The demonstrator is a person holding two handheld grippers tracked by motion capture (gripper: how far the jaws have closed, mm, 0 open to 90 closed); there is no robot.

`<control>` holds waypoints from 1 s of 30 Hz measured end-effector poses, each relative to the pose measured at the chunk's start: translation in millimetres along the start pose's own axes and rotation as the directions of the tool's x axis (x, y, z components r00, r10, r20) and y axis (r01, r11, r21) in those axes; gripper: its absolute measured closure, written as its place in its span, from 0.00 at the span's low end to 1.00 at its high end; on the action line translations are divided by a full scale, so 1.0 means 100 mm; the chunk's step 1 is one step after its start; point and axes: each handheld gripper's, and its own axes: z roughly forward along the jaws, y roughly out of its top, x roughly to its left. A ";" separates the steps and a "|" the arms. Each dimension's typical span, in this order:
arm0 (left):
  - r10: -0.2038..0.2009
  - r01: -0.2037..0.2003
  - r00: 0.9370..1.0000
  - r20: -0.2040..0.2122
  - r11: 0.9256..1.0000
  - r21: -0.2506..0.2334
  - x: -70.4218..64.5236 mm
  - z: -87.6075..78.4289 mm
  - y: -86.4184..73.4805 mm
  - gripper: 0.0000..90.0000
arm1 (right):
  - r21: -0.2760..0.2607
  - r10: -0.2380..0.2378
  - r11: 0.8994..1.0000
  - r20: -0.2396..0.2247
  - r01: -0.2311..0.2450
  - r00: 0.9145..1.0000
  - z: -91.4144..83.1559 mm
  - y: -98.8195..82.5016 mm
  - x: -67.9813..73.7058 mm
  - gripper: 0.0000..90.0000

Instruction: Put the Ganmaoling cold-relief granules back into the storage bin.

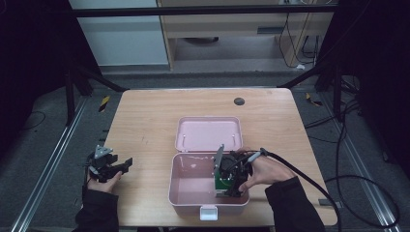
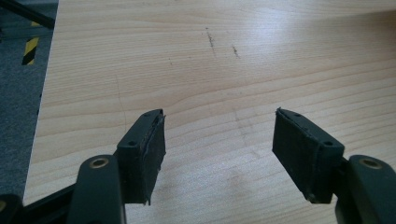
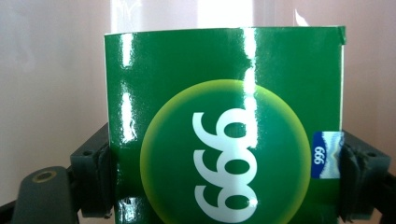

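— Green glossy cardboard box (image 3: 224, 140) with the white 999 sat clamped between the right gripper (image 3: 224, 177) fingers, low inside the open pink plastic case (image 1: 193, 193).
— So the placing step?
— Likely; next it needed setting on the case floor, then letting go.
— And the left gripper (image 2: 217, 154)?
— Fingers wide, empty, over the wooden worktop (image 2: 210, 70).

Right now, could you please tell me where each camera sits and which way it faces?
High view: above the person's side, looking forward and down at the table, pink box, both hands.
Left tool view: on the left tool, facing bare tabletop past open jaws.
Right tool view: on the right tool, facing the green carton.
Shared: the carton also shows from above.
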 end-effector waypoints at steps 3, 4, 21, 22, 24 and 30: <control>0.001 -0.001 1.000 0.000 1.000 0.002 0.00 0.00 0.00 0.37 | 0.001 0.014 1.000 -0.002 -0.014 1.000 0.03 -0.03 -0.01 0.15; 0.001 -0.001 1.000 0.000 1.000 0.002 0.00 0.00 0.00 0.37 | 0.003 0.016 1.000 -0.004 -0.016 1.000 0.03 -0.03 -0.01 0.15; 0.003 -0.003 1.000 0.002 1.000 0.005 -0.01 0.01 0.00 0.38 | -0.151 0.081 0.986 0.057 -0.072 0.995 -0.32 -0.13 0.00 0.12; 0.003 -0.003 1.000 0.003 1.000 0.005 -0.01 0.01 0.00 0.38 | -0.170 0.094 0.982 0.070 -0.081 0.993 -0.36 -0.15 0.00 0.12; 0.005 -0.005 1.000 0.005 1.000 0.003 -0.01 0.00 0.00 0.39 | -0.210 0.121 0.973 0.097 -0.099 0.988 -0.44 -0.18 -0.01 0.10; 0.002 -0.002 1.000 0.010 1.000 0.005 -0.01 0.01 0.00 0.42 | -0.347 0.203 0.929 0.182 -0.131 0.962 -0.65 -0.27 -0.05 0.09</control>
